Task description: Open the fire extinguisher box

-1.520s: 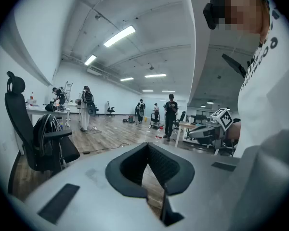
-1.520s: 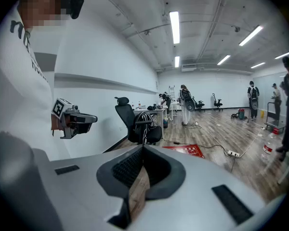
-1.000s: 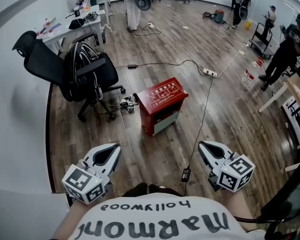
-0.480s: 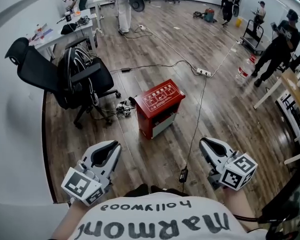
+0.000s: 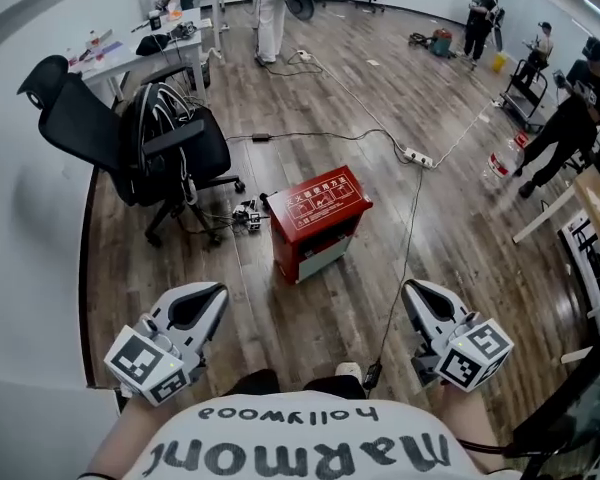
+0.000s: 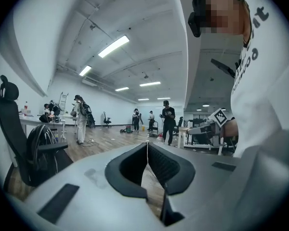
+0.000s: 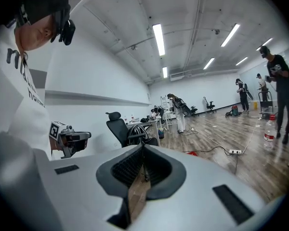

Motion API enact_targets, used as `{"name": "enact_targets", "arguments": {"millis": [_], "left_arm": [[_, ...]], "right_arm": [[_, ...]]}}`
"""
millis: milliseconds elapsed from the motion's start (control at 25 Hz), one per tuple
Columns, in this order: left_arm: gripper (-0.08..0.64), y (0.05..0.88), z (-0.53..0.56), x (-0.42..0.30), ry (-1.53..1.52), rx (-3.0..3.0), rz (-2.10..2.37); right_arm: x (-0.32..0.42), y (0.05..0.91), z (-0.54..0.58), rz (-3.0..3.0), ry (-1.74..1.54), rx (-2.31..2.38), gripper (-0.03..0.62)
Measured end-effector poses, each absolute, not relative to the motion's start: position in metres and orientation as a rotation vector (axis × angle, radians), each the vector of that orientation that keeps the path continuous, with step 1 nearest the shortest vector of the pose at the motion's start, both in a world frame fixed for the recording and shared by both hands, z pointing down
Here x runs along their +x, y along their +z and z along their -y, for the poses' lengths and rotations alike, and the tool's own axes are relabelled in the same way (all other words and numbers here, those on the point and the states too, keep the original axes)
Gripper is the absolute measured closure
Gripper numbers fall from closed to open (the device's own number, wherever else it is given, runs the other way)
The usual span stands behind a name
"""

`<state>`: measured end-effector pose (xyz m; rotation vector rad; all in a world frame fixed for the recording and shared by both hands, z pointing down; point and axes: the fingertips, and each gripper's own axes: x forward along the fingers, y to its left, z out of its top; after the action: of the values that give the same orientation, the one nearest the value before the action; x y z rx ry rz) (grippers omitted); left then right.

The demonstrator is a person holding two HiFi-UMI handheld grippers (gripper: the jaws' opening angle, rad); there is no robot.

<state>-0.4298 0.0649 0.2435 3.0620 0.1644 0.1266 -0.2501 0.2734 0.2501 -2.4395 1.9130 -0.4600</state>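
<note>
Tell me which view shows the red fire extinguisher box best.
Head view: the whole red box stands on the floor, lid shut. The right gripper view catches only a red sliver, perhaps it; the left gripper view shows none.

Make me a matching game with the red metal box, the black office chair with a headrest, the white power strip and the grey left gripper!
Things:
1. red metal box
2. black office chair with a headrest
3. white power strip
4. grey left gripper

Matches:
A. jaws shut, nothing held
B. on the floor beyond the box, to the right
C. closed, in the middle of the wooden floor
D. beside the white wall on the left

Pairs: 1-C, 2-D, 3-B, 4-A
</note>
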Motion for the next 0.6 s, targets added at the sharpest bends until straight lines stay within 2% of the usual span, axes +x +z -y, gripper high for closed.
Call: {"name": "enact_targets", "arguments": {"millis": [240,600], "left_arm": [[0.551,0.226,-0.112,-0.364,-0.011,2.974,-0.111],[0.551,0.234,-0.166,-0.278,0.009,3.005,0.093]], "right_arm": [[-0.167,0.259,-0.324,-1.969,-0.493,-2.459,0.58],[-0.059,0.261,-0.371,-2.06,-0.506,-2.429,0.58]]}}
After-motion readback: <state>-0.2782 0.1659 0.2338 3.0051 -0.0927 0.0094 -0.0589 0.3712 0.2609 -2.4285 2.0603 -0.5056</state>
